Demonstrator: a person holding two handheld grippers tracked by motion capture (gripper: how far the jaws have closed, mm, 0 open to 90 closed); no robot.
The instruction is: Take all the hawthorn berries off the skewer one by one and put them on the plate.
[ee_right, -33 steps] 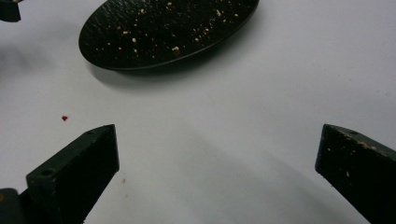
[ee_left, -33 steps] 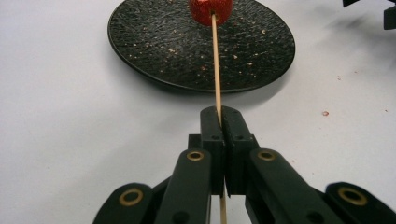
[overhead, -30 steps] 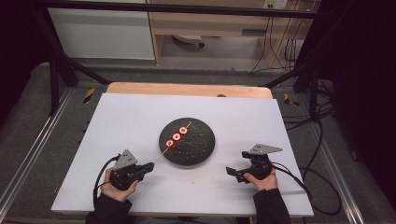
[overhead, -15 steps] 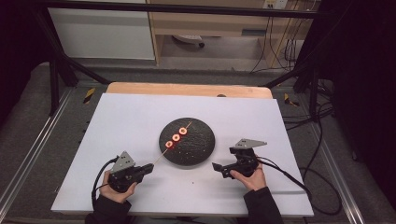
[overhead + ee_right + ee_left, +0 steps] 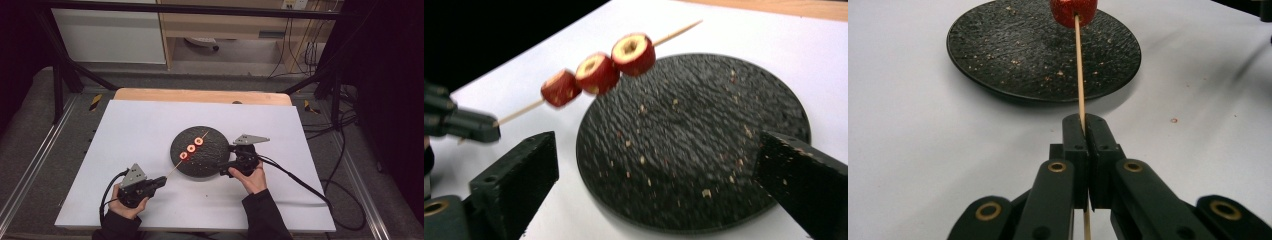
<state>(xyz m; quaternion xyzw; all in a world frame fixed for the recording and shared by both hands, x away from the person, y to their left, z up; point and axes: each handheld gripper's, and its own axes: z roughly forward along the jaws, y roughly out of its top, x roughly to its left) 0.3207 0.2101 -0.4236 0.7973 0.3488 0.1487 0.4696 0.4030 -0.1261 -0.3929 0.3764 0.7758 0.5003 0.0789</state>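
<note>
A: Look at the left claw (image 5: 162,180) first. Shut or open?

B: Shut. Pinching the near end of a thin wooden stick (image 5: 1079,75), with both black jaws pressed together on it. Easy to see from the left claw's own camera.

A: And on the stick?

B: Three red fruit pieces (image 5: 191,148) with pale middles, strung in a row. Not touching the left claw at all. Sitting farther along the stick, up over the black plate (image 5: 202,165).

A: Lying on the plate or up in the air?

B: Hard to tell from above. From the right claw's camera, seems lifted a bit above the plate, slanting across its far left side, with the bare tip poking out past the last piece.

A: Now the right claw (image 5: 226,156). Holding anything?

B: No. Jaws wide apart, just been closing a little, with nothing pinched between them. Right beside the plate's right edge, pointing across it toward the fruit.

A: Close to the fruit?

B: Near, but apart. Plenty of bumpy black plate with crumbs in between.

A: And under it all?

B: A white table (image 5: 140,130), with the plate about in the middle and one hand behind each claw.
</note>
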